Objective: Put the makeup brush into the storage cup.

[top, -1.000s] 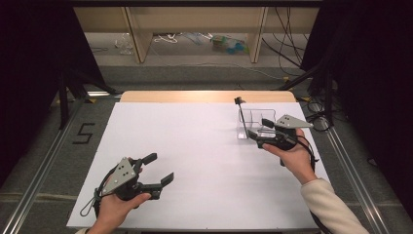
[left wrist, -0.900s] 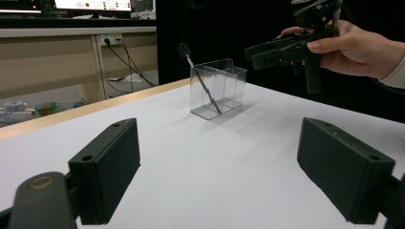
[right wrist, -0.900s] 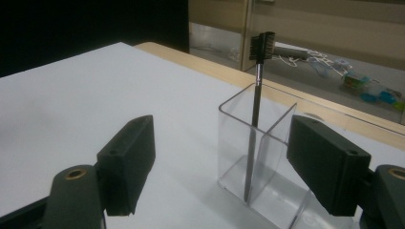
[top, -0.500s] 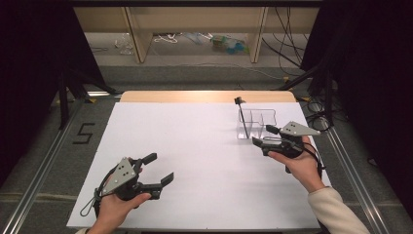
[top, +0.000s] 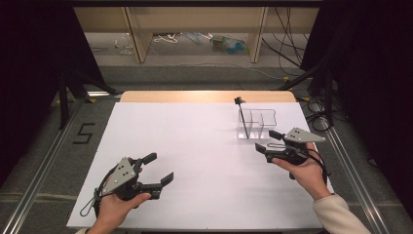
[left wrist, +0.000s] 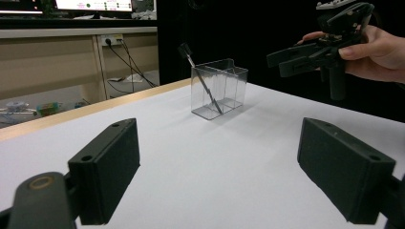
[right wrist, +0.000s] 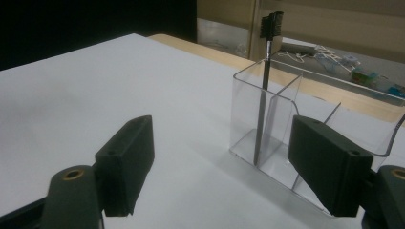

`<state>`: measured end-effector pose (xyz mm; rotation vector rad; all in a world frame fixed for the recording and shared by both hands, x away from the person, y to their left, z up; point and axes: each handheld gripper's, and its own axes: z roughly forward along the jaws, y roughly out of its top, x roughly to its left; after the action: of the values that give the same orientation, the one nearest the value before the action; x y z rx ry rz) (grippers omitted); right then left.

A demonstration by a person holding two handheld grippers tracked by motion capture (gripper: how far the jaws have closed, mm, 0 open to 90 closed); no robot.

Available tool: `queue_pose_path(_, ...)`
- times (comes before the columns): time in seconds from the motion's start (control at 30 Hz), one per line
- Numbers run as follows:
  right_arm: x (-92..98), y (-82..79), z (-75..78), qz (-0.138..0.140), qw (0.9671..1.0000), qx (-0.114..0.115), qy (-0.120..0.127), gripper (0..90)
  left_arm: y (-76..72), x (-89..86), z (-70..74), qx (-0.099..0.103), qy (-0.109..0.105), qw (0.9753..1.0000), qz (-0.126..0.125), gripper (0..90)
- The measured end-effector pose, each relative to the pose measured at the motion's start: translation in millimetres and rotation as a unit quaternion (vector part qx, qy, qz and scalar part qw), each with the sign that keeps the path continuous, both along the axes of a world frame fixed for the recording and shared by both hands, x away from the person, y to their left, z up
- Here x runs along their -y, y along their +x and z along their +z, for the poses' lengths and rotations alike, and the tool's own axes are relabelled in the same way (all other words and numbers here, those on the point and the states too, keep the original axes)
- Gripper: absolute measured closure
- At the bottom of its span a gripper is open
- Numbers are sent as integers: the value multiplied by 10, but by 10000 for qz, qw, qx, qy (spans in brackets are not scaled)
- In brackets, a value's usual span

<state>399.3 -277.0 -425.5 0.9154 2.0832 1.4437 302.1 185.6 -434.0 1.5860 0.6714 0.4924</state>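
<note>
On the far right part of the white table point(top: 195, 146), a clear plastic box point(top: 256, 124) with dividers stands upright, and a thin black brush point(top: 242, 117) leans inside its left compartment, bristle end up above the rim. The right gripper point(top: 265, 140) hovers just beside the box on the near side, jaws wide apart and holding nothing, pointed toward it. The left gripper point(top: 158, 168) sits well apart at the near left of the table, jaws also wide and empty. The main risk, as I judge it, is the box itself: it looks light (and nothing pins it down), so a jaw brushing its wall could slide or tip it and spill the brush. The brush handle is thin and tilted, so a careless pinch could miss it or knock it against the divider, and the clear walls are hard to see from the right gripper view.
</note>
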Motion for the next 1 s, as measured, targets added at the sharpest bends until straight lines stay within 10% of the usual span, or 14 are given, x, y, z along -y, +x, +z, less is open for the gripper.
queue_pose_path(1.0,234,-356,-77,-28,10000,-12,36,246,0,-8,5,6,14,10000,24,145)
